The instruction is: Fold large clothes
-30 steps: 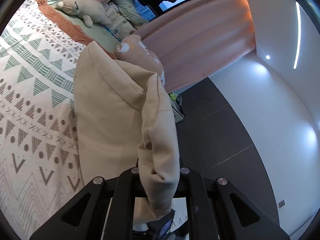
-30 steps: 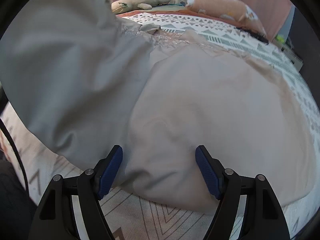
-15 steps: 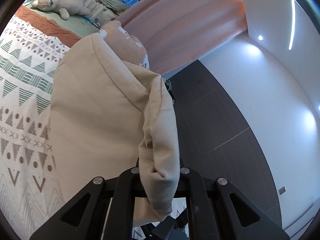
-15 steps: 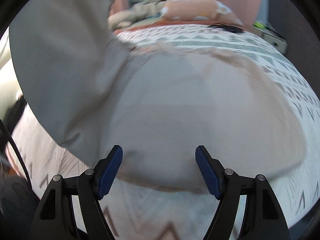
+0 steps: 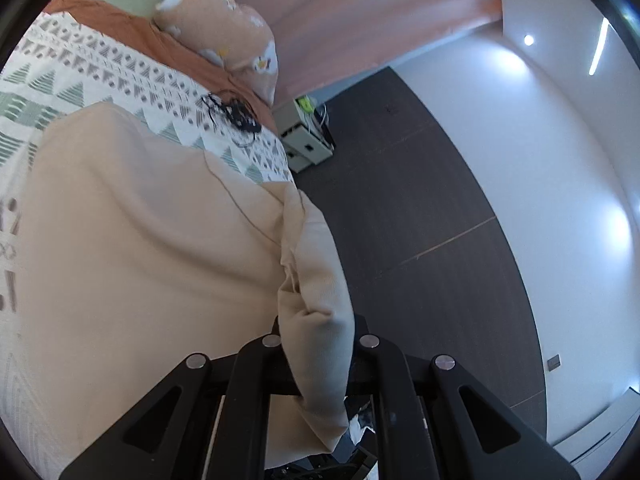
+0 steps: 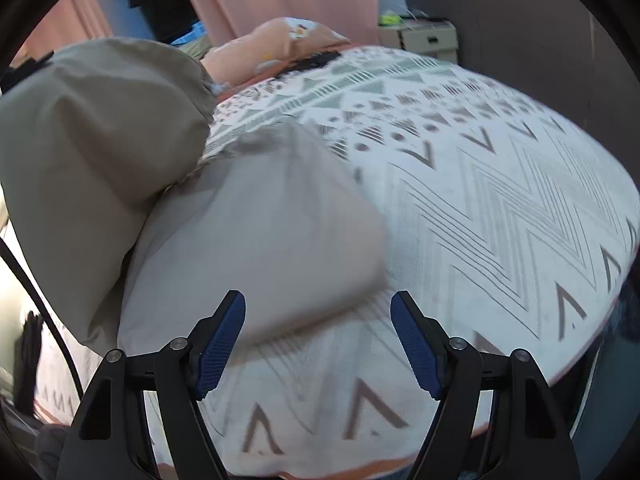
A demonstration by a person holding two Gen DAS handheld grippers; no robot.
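Observation:
A large beige garment [image 5: 140, 248] is draped over the patterned bedspread [image 5: 60, 80] in the left wrist view. My left gripper [image 5: 318, 344] is shut on a bunched edge of that cloth, which hangs down between its black arms. In the right wrist view the same garment [image 6: 256, 240] lies blurred on the bedspread [image 6: 500, 200], with a raised fold [image 6: 100, 140] of it at the left. My right gripper [image 6: 318, 344] stands open just above the bed, its blue pads [image 6: 222, 340] apart with nothing between them, near the garment's front edge.
A peach pillow [image 5: 224, 36] and a black cable tangle [image 5: 234, 114] lie near the head of the bed. A small white cabinet [image 5: 306, 136] stands on the dark floor [image 5: 420, 220] beside the bed. Pink curtains [image 5: 360, 12] hang behind. The bed's edge [image 6: 592, 340] falls away at right.
Both grippers swept sideways across the bed. The held cloth moved with the left gripper toward the bed's edge. In the right view the garment now covers less of the bedspread.

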